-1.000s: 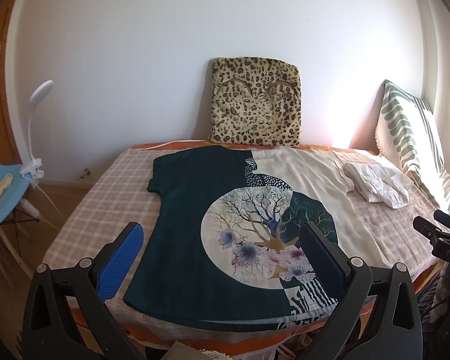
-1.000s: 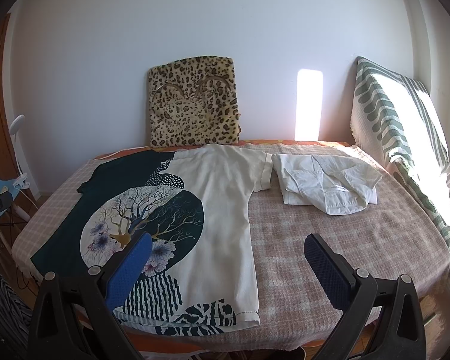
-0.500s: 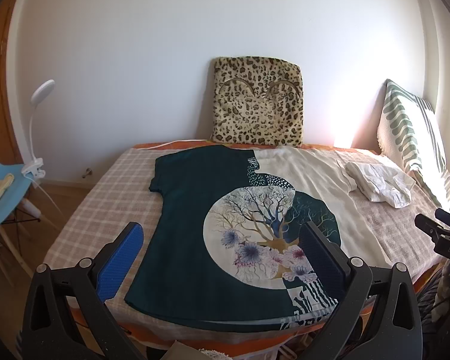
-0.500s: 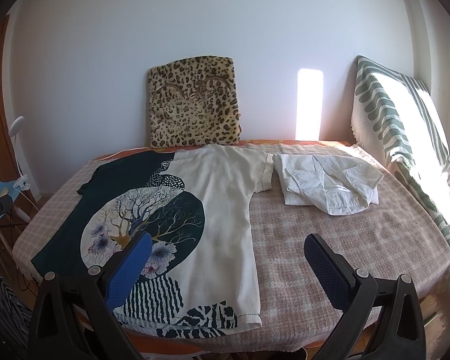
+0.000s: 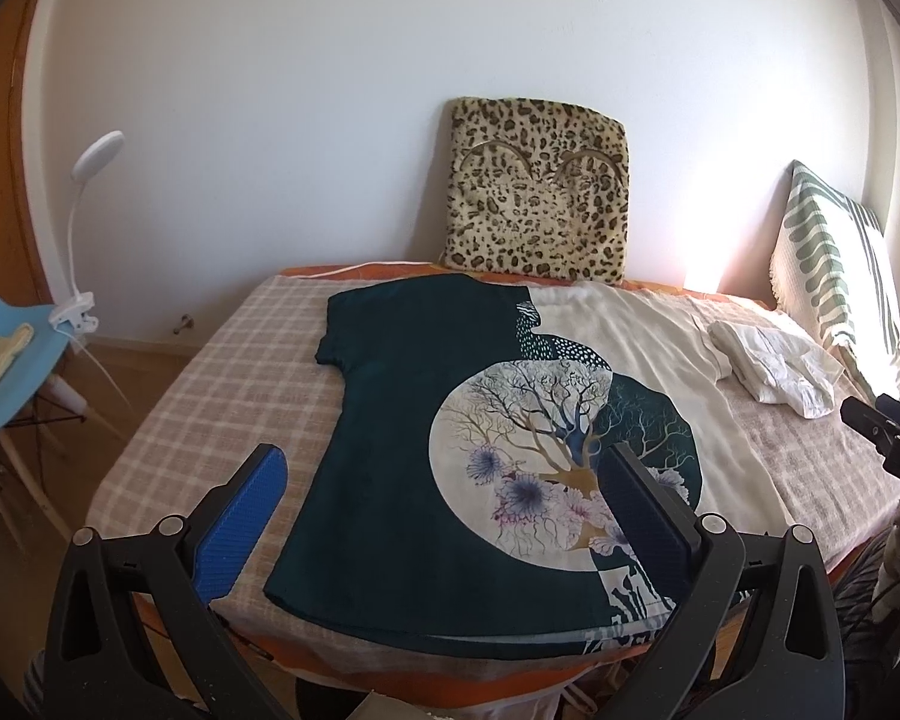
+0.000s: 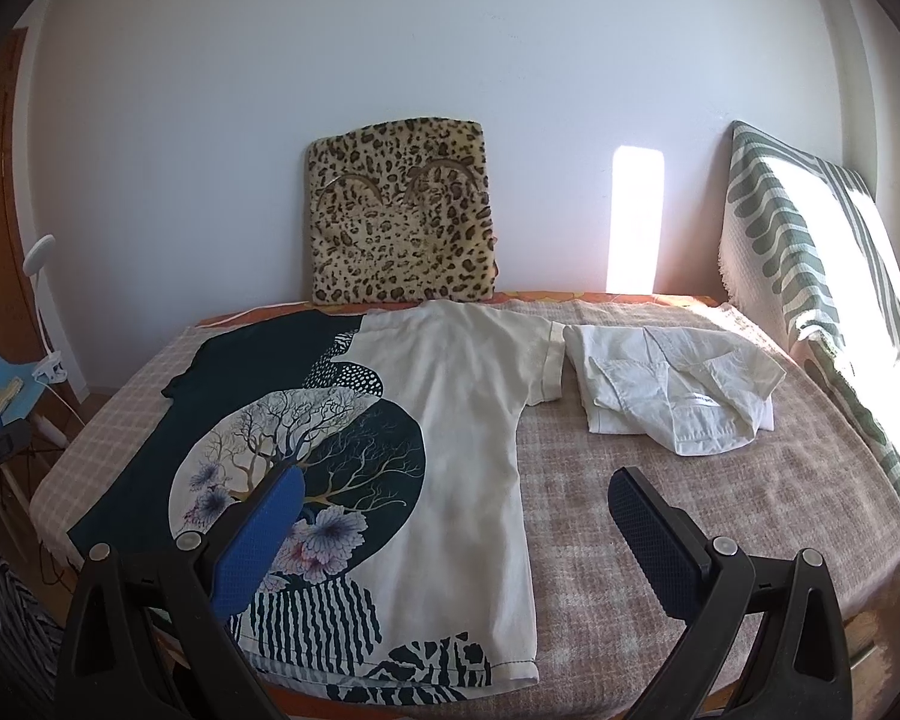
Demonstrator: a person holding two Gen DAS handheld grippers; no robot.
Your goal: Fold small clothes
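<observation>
Both tools, the left tool (image 5: 444, 483) and right tool (image 6: 453, 495), hung wide and empty, having eased slightly nearer the printed T-shirt (image 6: 354, 450) spread flat on the bed (image 6: 690, 510), folding apparently not yet begun.

You are looking at a plain white wall (image 6: 390, 60) behind a bed. A bright patch of sunlight (image 6: 635, 219) shines on that wall. The bed has a checked blanket (image 5: 234, 372) in pink and cream, with an orange sheet (image 5: 354, 269) showing at its far edge. A leopard-print cushion (image 5: 537, 192) leans against the wall. A green and white striped pillow (image 6: 810, 276) stands on the right. On your left are a wooden floor (image 5: 132, 372), a blue chair (image 5: 6, 360) and a white clip lamp (image 5: 87, 204). A brown wooden door (image 5: 0, 150) is behind them.
</observation>
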